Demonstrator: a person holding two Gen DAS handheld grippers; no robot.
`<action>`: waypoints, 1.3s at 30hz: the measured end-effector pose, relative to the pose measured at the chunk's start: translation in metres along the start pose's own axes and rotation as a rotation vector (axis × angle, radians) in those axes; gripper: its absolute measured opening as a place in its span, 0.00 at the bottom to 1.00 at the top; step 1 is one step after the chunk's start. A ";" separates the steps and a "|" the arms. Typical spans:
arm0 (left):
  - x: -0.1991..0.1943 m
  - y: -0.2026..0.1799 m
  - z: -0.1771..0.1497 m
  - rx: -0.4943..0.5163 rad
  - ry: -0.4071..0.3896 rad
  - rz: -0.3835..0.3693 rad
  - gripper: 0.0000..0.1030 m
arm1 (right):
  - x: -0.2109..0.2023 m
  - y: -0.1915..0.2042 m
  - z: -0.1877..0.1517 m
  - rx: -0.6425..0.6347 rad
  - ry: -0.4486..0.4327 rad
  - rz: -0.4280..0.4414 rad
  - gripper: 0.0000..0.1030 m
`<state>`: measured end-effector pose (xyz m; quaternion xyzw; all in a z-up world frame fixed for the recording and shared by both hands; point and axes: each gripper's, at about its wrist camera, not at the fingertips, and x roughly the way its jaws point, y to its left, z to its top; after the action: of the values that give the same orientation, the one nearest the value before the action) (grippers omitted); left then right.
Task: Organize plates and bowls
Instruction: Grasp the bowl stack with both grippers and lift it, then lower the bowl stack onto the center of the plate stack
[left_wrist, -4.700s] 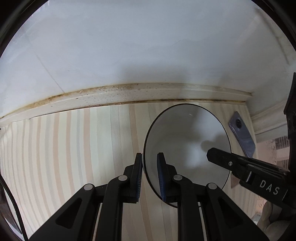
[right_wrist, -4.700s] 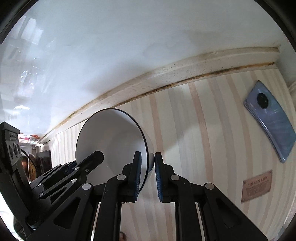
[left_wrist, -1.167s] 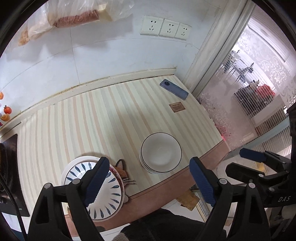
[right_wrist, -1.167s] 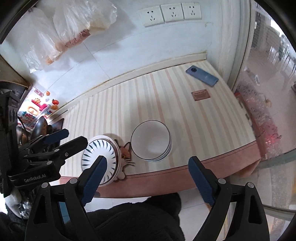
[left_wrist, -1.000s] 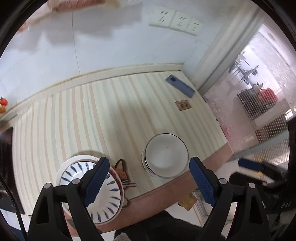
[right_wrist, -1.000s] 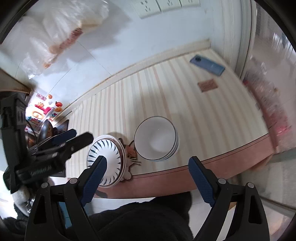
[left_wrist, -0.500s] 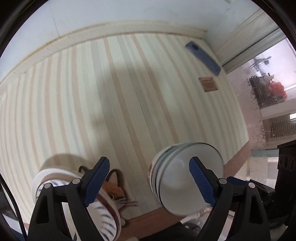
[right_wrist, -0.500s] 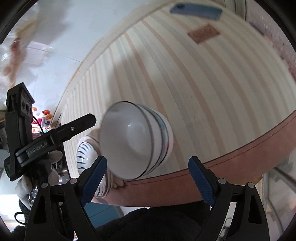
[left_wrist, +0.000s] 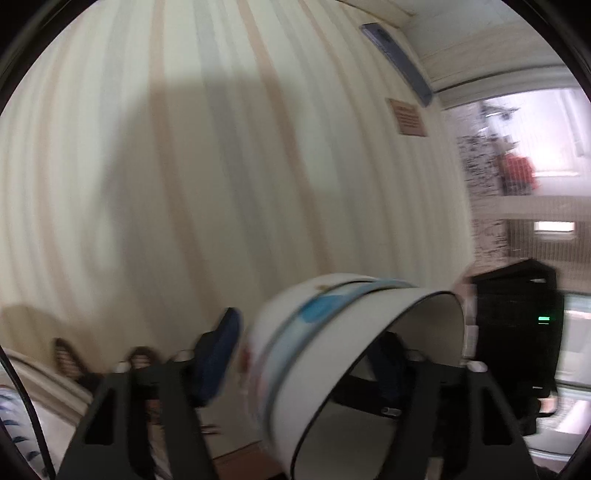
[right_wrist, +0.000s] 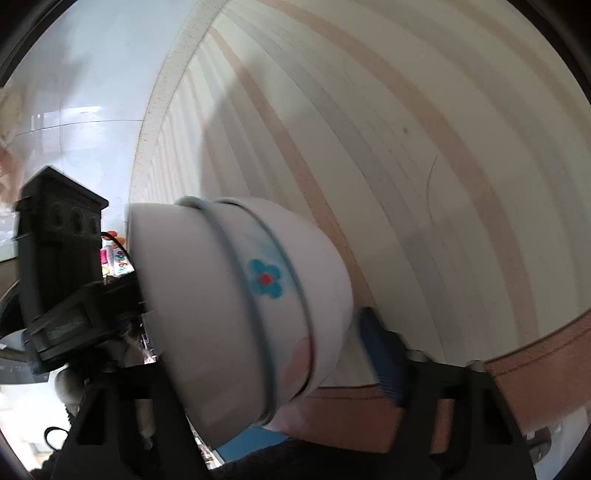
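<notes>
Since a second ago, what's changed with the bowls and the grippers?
Both grippers dropped from high above the table to the stacked bowls; left gripper and right gripper now straddle the stack, jaws open, closing in. Phone and brown card stayed put.

We see glossy, smooth glazed ceramic bowls (right_wrist: 236, 314), a matt striped tabletop (right_wrist: 424, 147) that looks like vinyl, and matt black plastic on the left hand-held gripper (left_wrist: 306, 354).

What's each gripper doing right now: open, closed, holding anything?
Left gripper: jaws straddle the bowl stack; too blurred to tell if it grips.
Right gripper: open around the bowl stack, its visible pad just clear of it.
</notes>
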<state>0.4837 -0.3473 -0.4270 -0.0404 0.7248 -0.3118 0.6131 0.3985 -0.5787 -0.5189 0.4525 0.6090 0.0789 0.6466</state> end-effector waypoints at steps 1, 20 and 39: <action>-0.001 0.000 0.000 -0.002 -0.009 0.005 0.57 | 0.001 0.000 0.000 0.000 -0.011 0.010 0.63; -0.032 0.017 -0.006 -0.117 -0.117 0.067 0.57 | 0.021 0.039 0.015 -0.118 0.035 0.023 0.62; -0.125 0.081 -0.062 -0.212 -0.234 0.071 0.57 | 0.077 0.160 -0.017 -0.294 0.133 0.005 0.62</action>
<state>0.4839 -0.2029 -0.3565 -0.1154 0.6781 -0.2049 0.6964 0.4744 -0.4278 -0.4622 0.3482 0.6312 0.1988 0.6639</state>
